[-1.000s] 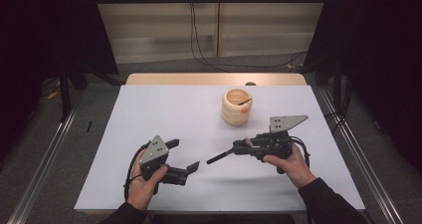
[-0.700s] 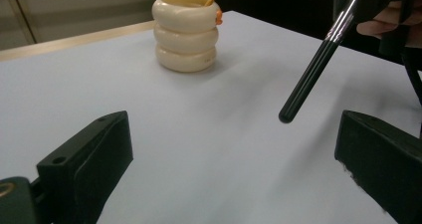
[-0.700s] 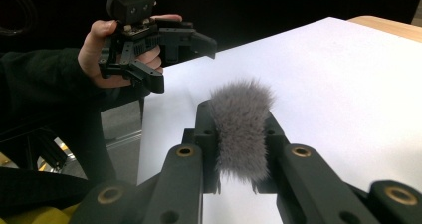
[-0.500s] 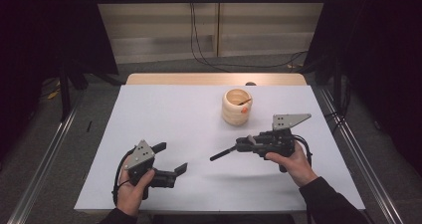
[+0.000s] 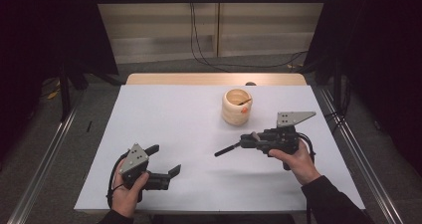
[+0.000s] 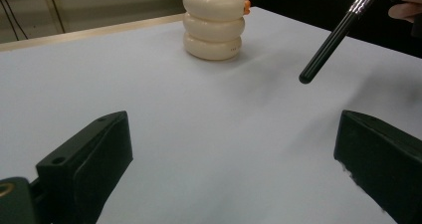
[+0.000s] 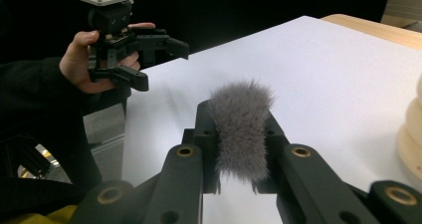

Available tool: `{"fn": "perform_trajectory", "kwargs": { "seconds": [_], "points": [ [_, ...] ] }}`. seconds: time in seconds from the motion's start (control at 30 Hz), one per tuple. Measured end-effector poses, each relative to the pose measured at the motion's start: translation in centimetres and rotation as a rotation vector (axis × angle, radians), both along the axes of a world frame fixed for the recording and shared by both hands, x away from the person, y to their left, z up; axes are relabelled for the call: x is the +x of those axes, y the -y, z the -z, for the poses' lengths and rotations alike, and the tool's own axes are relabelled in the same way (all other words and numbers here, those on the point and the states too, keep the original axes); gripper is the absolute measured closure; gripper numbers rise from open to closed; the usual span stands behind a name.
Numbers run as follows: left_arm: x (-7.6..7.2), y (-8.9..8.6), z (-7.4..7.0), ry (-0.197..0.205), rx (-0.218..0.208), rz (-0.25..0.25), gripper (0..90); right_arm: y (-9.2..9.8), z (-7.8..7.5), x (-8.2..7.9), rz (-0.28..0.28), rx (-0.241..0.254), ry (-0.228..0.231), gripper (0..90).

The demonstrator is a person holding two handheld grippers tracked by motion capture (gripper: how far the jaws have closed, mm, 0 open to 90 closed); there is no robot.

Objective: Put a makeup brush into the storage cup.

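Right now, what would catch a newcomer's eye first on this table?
Probably the makeup brush, clamped by its fluffy grey head in the right gripper, its black handle sticking out over the middle of the white table. Behind it stands a cream ringed cup, something thin poking from its top. Near the front left edge the left gripper is open.

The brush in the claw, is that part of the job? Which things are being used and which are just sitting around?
Being used:
- makeup brush, pinched by its fluffy head in the right claw
- cream ringed holder, probably where the brush goes
- left claw, open and empty

Just around:
- white table cover
- black cables on the floor behind
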State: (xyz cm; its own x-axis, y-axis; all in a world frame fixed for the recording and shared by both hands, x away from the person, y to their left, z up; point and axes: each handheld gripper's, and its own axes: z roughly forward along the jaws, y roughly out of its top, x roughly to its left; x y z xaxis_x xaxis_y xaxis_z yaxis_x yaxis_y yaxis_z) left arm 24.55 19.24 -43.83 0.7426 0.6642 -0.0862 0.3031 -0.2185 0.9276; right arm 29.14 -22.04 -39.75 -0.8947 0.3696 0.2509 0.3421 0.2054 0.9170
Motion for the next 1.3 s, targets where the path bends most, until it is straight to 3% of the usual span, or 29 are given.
{"fn": "perform_trajectory", "kwargs": {
  "seconds": [0.73, 1.3],
  "points": [
    [-0.4, -0.8, -0.1, 0.010, 0.000, -0.021, 1.6, 1.2, -0.4, 1.6, 0.070, -0.021, -0.023, 77.7],
    [-0.4, -1.1, -0.1, 0.016, 0.002, -0.025, 1.5, 1.6, -1.8, 3.8, 0.112, -0.030, -0.029, 77.6]
  ]
}}
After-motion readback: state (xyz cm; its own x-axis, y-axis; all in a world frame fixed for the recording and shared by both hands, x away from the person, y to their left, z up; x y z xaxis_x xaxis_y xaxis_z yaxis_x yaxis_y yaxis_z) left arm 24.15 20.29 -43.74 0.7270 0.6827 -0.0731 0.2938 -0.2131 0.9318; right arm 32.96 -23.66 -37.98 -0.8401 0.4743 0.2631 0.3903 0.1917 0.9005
